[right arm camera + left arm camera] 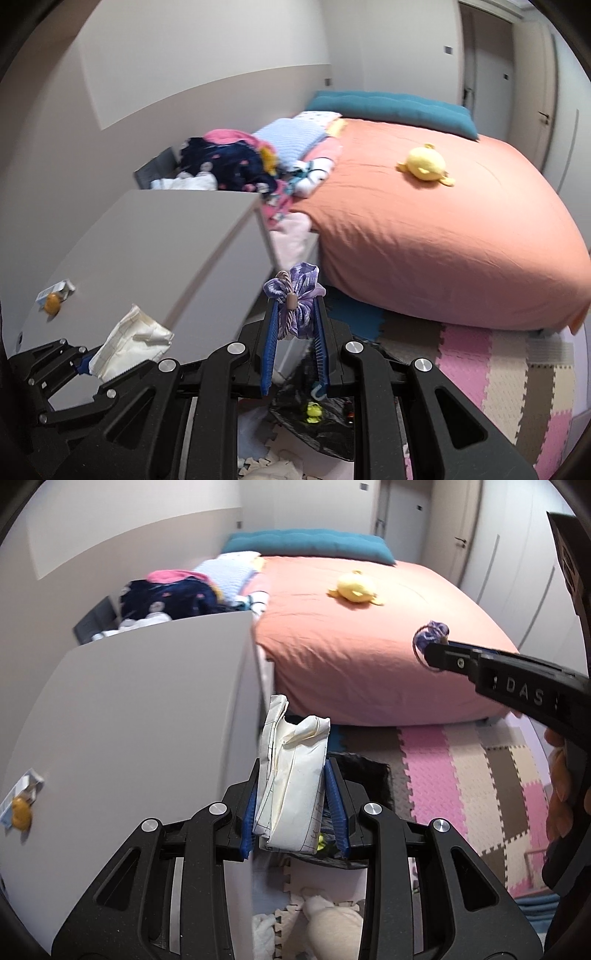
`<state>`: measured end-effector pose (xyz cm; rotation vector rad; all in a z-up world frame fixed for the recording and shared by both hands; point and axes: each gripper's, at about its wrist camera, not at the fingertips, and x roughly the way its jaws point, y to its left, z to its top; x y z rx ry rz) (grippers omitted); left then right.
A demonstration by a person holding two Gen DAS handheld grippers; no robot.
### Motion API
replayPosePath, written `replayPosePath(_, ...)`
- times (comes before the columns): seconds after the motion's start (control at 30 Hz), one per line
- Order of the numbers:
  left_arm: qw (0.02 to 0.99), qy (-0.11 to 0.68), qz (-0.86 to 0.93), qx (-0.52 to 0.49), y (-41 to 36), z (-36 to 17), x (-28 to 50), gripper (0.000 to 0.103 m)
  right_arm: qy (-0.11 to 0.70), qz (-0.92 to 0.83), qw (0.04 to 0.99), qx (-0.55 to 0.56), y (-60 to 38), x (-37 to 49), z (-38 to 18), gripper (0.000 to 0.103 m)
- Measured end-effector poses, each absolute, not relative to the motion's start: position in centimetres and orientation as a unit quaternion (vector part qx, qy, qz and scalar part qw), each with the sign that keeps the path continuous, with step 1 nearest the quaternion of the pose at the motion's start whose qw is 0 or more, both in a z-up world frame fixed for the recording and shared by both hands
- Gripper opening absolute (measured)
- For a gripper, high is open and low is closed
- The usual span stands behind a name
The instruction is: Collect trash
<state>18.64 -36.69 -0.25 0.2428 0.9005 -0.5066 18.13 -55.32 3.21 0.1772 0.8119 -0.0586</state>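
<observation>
My left gripper [293, 775] is shut on a crumpled white paper wrapper [291, 779]. It also shows at the lower left of the right wrist view [129, 343]. My right gripper [293, 314] is shut on a purple fabric bow with a cord [295, 291]. That bow also shows at the right of the left wrist view [430, 633]. Both grippers hang over a black-lined bin [325, 424] on the floor, which holds a small green toy [314, 410]. The bin's dark rim [369, 771] shows behind the left fingers.
A white cabinet top [129, 720] stands at the left with a small orange item [20, 812]. A bed with an orange cover [369, 635] and a yellow plush [354, 587] lies ahead. Clothes [229, 162] are piled beyond the cabinet. Foam floor mats [461, 775] lie at the right.
</observation>
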Motion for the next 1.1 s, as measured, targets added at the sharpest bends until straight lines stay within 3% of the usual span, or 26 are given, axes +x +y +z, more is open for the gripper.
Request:
replayPosePath(0.27, 0.839, 0.453, -0.269, 0.134, -40.0, -2.3, 18.9, 0.035, 0.401, -0.074, 0.907, 0.101, -60.2, 18.7, 2.3, 0.021)
replayPosePath(0.33, 0.832, 0.469, -0.264, 0.133, -40.6, -3.1, 19.8, 0.065, 0.404, -0.097, 0.905, 0.095, -61.3, 19.4, 2.1, 0.043)
replayPosePath(0.37, 0.834, 0.469, -0.257, 0.133, -40.7, -3.2, 20.1, 0.099, 0.407, -0.111, 0.902, 0.091, -61.9, 19.9, 2.0, 0.068)
replayPosePath(0.4, 0.841, 0.461, -0.249, 0.134, -40.7, -3.2, 20.4, 0.097, 0.406, -0.116, 0.902, 0.092, -62.3, 20.3, 2.0, 0.095)
replayPosePath(0.43, 0.846, 0.456, -0.241, 0.138, -40.6, -3.2, 20.5, 0.097, 0.402, -0.118, 0.903, 0.095, -62.7, 20.5, 2.1, 0.101)
replayPosePath(1.1, 0.858, 0.446, -0.221, 0.127, -37.1, -2.0, 21.2, 0.097, 0.397, -0.143, 0.903, 0.078, -62.1, 21.1, 2.1, 0.101)
